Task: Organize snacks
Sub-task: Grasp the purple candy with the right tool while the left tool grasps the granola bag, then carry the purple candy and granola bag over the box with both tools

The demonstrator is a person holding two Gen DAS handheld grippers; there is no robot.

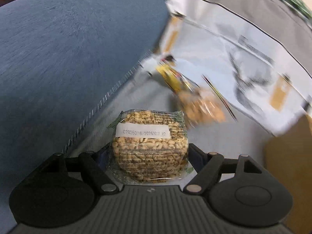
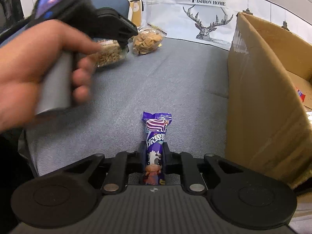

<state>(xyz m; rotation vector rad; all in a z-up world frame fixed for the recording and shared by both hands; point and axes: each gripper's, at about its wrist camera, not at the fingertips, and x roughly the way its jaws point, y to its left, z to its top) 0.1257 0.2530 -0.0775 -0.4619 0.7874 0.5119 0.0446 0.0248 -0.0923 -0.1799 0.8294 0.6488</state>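
Your right gripper (image 2: 154, 156) is pinched nearly shut on a slim purple snack packet (image 2: 156, 136), which sticks out forward between the jaws above the grey-blue cushion (image 2: 156, 81). Just to the right of it stands the cardboard box (image 2: 263, 101), its tall near wall rising close beside your gripper; something red shows on the box floor, too small to tell.

Your left gripper (image 1: 150, 152) stands wide, its jaws pressed on the two sides of a clear-wrapped puffed-grain cake (image 1: 150, 148) with a white date label across it. In the right wrist view your left hand (image 2: 39, 72) wraps the grey handle up at the left, the cake held above the cushion.

Beyond the cake, a clear bag of cookies (image 2: 146, 41) lies on the cushion, near the back. Behind it runs a white fabric panel (image 2: 210, 19) printed with a stag's head and "Fashion Home", closing off the far side. In the left wrist view that background is badly blurred, and a blue upholstered edge (image 1: 68, 48) fills the left.
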